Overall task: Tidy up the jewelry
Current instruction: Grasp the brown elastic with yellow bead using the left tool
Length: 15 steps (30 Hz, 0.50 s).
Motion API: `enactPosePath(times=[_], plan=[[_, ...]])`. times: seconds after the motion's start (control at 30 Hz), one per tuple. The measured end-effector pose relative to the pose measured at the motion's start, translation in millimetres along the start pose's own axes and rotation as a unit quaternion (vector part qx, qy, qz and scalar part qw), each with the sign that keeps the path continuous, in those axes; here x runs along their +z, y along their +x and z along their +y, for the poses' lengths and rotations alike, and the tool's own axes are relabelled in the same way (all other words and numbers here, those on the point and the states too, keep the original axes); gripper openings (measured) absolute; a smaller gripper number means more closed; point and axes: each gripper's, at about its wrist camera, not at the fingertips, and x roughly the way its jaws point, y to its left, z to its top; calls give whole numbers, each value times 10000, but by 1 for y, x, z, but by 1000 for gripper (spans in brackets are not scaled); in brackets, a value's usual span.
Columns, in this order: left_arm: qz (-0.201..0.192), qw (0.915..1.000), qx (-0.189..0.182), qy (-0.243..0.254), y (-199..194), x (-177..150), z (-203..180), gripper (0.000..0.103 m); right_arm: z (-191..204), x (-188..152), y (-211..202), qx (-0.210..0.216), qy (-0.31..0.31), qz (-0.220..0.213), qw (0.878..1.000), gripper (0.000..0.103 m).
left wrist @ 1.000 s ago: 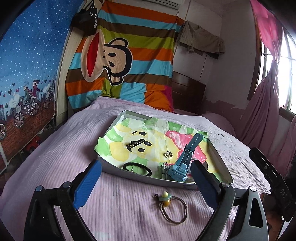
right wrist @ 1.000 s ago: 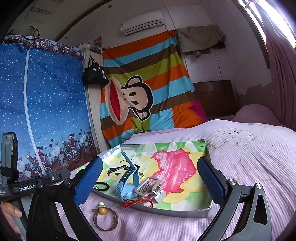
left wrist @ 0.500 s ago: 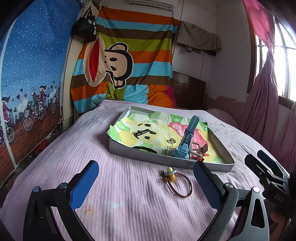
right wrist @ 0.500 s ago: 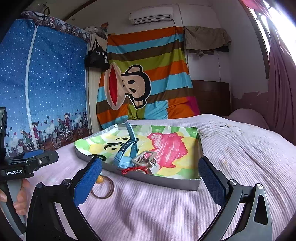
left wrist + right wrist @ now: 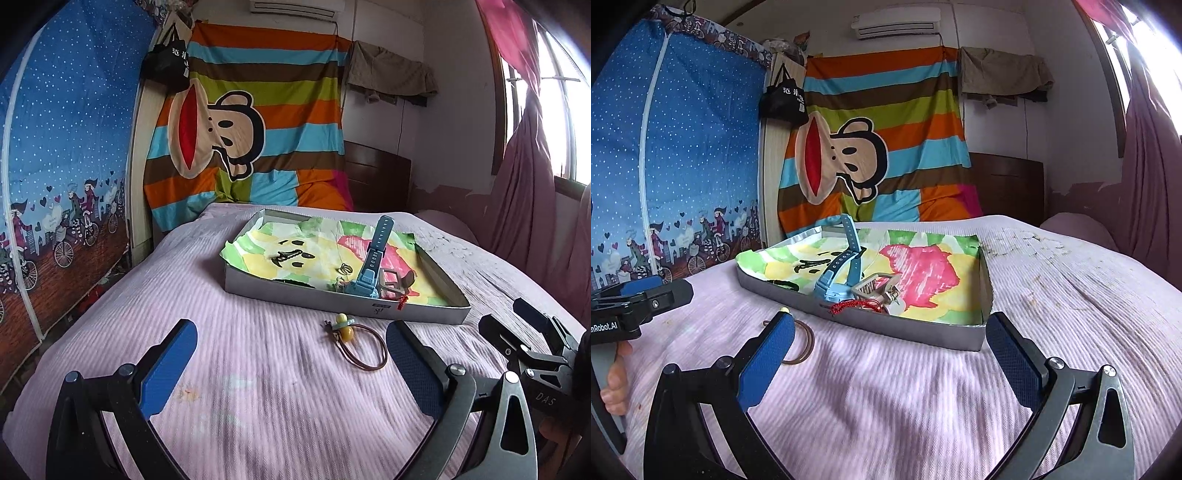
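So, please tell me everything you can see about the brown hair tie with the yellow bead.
The hair tie is a thin brown elastic loop, lying flat on the pink bedspread just in front of the tray, not inside it. At its left end sit a yellow bead and a pale green piece beside a small knot. Nothing grips it; in the right wrist view the right claw's left finger hides part of it.

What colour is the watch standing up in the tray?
Light blue: the plastic wristwatch in the shallow grey tray shows best in the left wrist view.
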Motion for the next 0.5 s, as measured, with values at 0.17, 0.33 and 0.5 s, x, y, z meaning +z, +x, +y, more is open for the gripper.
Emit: enactPosePath(times=[0.17,0.33,0.5], plan=[[311,9995,4,12,11,0,0,103,0,2,5,2,-53,91,9999,102],[720,9973,-124,10,30,0,1,100,-1,4,18,25,-151,283,9995,102],[1108,9932,-343,21,47,0,-3,85,-3,2,35,156,-95,584,9981,101]])
